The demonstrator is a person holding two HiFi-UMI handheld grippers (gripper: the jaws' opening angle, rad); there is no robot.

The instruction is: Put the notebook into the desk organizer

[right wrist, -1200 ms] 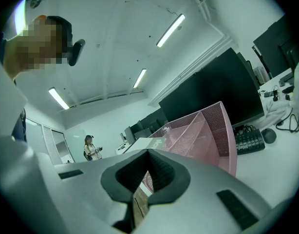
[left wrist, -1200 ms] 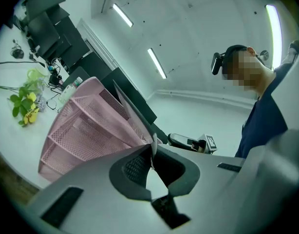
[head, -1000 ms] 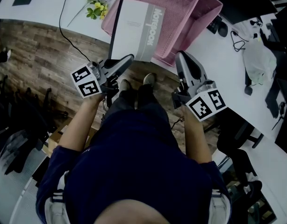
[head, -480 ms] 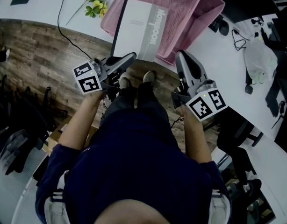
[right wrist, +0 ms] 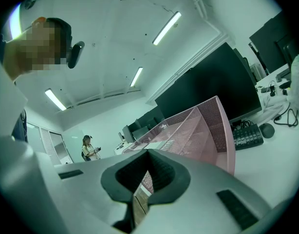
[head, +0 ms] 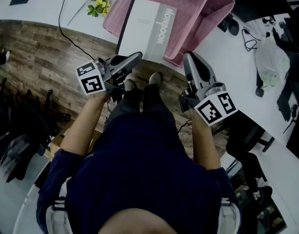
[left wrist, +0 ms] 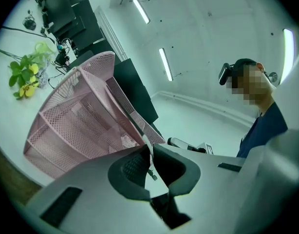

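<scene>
A white and grey notebook point(head: 145, 27) with a black spine leans over the front rim of the pink mesh desk organizer point(head: 191, 11), its top end inside the basket. My left gripper point(head: 136, 57) is shut on the notebook's lower edge. In the left gripper view a thin white edge of the notebook point(left wrist: 146, 143) sits pinched between the jaws of that gripper point(left wrist: 150, 151), with the organizer point(left wrist: 81, 121) beyond. My right gripper point(head: 189, 58) hangs just off the desk edge, right of the notebook. Its jaws point(right wrist: 147, 153) are shut on nothing, and the organizer point(right wrist: 198, 126) rises ahead.
The white desk point(head: 227, 67) carries yellow flowers point(head: 100, 3), a black cable point(head: 66, 23), a keyboard and mouse point(head: 227, 27) and a white plastic bag point(head: 269, 65). A dark monitor point(right wrist: 213, 89) stands behind the organizer. Wooden floor point(head: 37, 57) lies below, and a person point(right wrist: 88, 149) stands far off.
The left gripper has pushed the notebook a little up and to the right, further over the organizer's rim. The right gripper has stayed put.
</scene>
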